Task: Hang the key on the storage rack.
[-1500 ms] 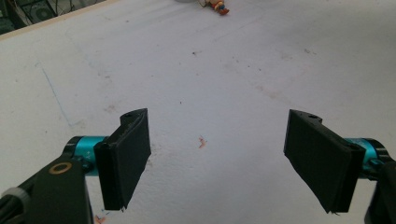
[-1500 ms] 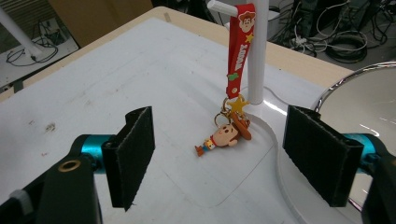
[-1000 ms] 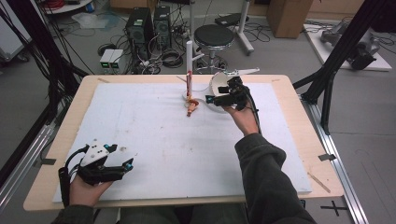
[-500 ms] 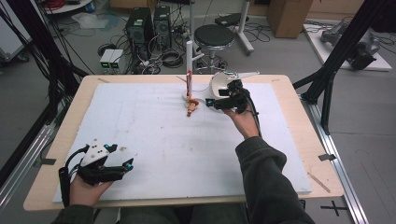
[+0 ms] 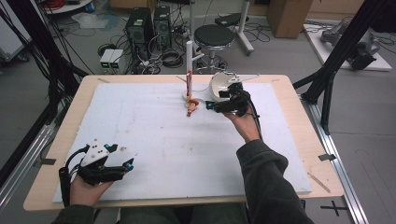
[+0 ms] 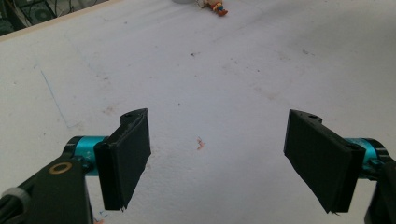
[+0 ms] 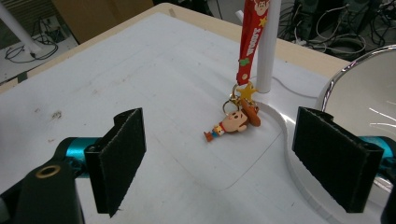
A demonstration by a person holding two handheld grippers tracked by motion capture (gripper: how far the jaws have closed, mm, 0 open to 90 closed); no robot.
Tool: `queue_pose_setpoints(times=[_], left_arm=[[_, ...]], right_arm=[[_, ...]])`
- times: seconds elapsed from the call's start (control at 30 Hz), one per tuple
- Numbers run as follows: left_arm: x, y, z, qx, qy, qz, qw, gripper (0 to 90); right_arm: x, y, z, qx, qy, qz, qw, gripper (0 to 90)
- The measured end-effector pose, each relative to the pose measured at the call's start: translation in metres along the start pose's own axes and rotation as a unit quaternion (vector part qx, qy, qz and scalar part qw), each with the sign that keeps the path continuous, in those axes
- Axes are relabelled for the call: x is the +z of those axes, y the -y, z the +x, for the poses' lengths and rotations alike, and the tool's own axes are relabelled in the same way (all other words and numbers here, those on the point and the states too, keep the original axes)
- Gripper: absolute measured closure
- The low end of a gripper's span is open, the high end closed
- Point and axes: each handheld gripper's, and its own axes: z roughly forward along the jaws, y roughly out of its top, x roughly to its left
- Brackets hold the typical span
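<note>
Right gripper (image 7: 219, 158): jaws spread wide, near the keychain.
Keychain (image 7: 232, 123): small rubbery cartoon figure on red strap, far centre.
Left gripper (image 6: 217, 158): jaws apart, empty, near left.

Even, diffuse overhead light is washing the white mat (image 5: 154, 130) on the bench (image 5: 299, 116), leaving only faint shadows. In the right gripper view the bowl (image 7: 369, 100) rim is catching bright glare. Both gripper views are looking soft and grainy, and the high view is bending at its edges.
</note>
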Motion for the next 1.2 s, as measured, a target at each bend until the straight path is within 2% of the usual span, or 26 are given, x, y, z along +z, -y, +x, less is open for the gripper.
queue_pose_setpoints(times=[0.57,0.77,1.2], left_arm=[[0.001,0.000,-0.001,0.000,0.001,0.000,1.0000,23.2],[0.002,-0.001,-0.002,0.000,0.000,0.000,1.0000,23.2],[0.001,0.000,-0.002,0.000,0.000,0.001,1.0000,23.2]], right_arm=[[-0.009,0.018,0.001,0.009,0.000,0.000,1.0000,15.2],[-0.013,0.019,0.002,0.004,0.005,-0.004,1.0000,14.8],[-0.020,0.026,0.009,-0.003,0.002,-0.004,1.0000,13.9]])
